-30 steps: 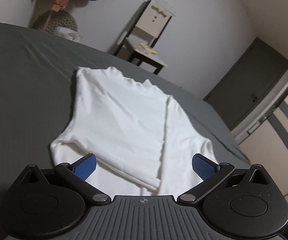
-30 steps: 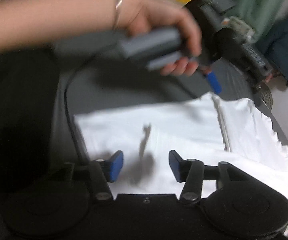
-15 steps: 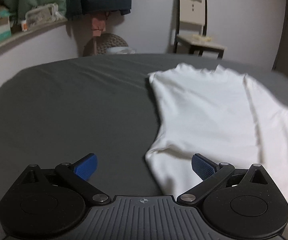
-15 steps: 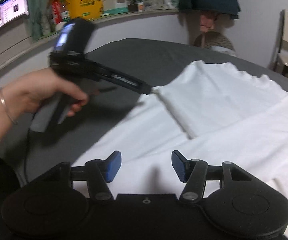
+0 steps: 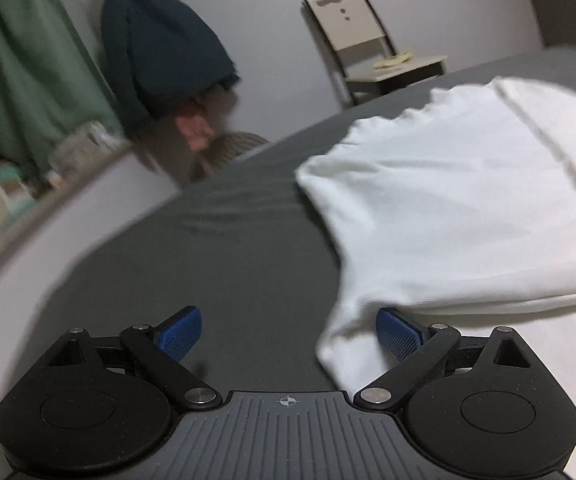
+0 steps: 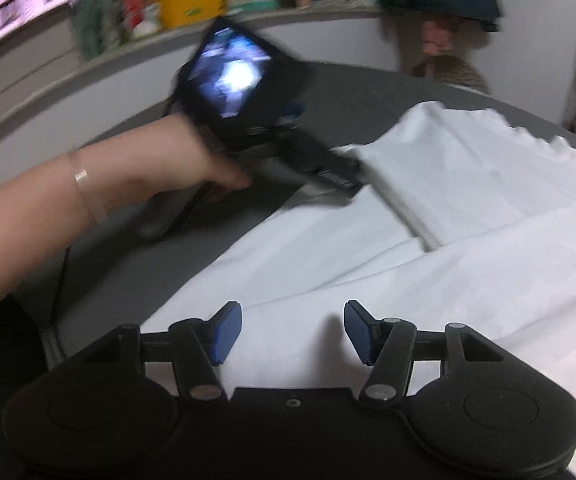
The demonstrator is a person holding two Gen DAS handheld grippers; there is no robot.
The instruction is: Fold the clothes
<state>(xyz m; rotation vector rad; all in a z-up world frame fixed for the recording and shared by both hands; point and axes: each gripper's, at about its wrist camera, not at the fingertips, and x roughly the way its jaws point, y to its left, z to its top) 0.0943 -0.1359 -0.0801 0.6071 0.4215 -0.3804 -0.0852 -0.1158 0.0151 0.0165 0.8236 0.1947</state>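
A white knit garment [image 5: 448, 200] is seen spread on the dark grey bed sheet [image 5: 228, 260] at the right of the left wrist view, one side panel already laid over the body; further folds are judged to remain (sleeve positions cannot be made out). The left gripper [image 5: 288, 334] is held wide open, its right finger at the garment's lower left edge, nothing gripped. The right gripper [image 6: 292, 332], likewise open and empty, is poised above the cloth. A beige wooden chair [image 5: 372, 52] and green curtain [image 5: 20, 80] are set against the wall.

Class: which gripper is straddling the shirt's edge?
The left gripper: one finger over the shirt, one over bare sheet. The right gripper hovers entirely over cloth.
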